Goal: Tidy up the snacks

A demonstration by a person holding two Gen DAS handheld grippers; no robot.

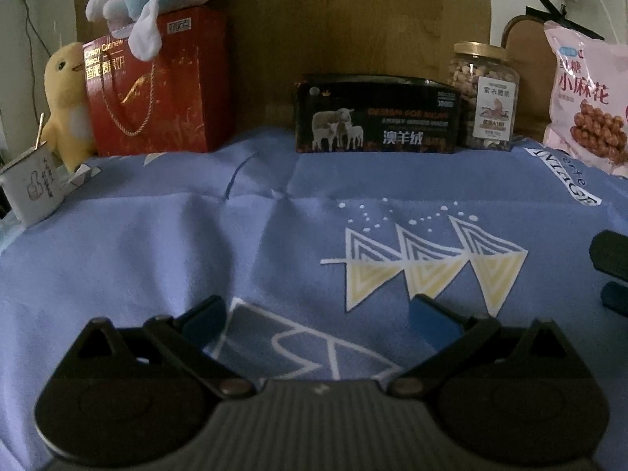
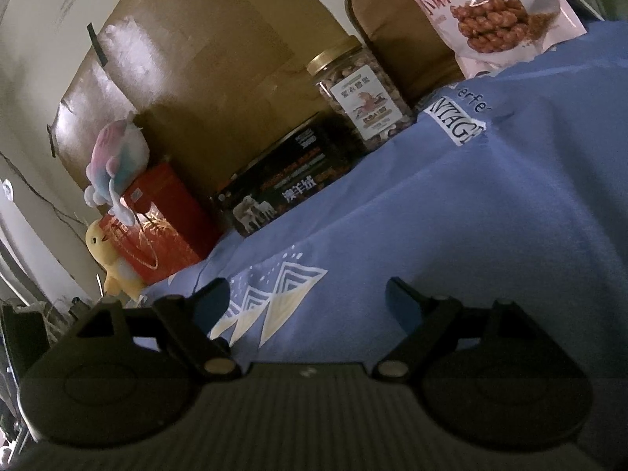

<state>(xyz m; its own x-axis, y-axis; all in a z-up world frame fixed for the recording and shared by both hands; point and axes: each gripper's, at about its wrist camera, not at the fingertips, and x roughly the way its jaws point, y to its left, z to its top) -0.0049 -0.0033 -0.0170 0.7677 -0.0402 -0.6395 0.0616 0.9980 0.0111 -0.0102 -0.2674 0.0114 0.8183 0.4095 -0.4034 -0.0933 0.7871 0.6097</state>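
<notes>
Left gripper (image 1: 318, 314) and right gripper (image 2: 308, 300): jaws spread, nothing between them, both over bare blue patterned bedsheet (image 1: 157, 243). Snacks lined along far edge against brown cardboard backing (image 1: 333, 19), prob. so they stand upright: red cashew-biscuit gift box w/ rope handle (image 1: 157, 90), black rectangular box w/ sheep print (image 1: 376, 117), clear plastic nut jar w/ gold lid (image 1: 484, 98), pink bag of fried dough twists (image 1: 588, 94) leaning at right. No item gripped; sorting appears not yet under way.
</notes>
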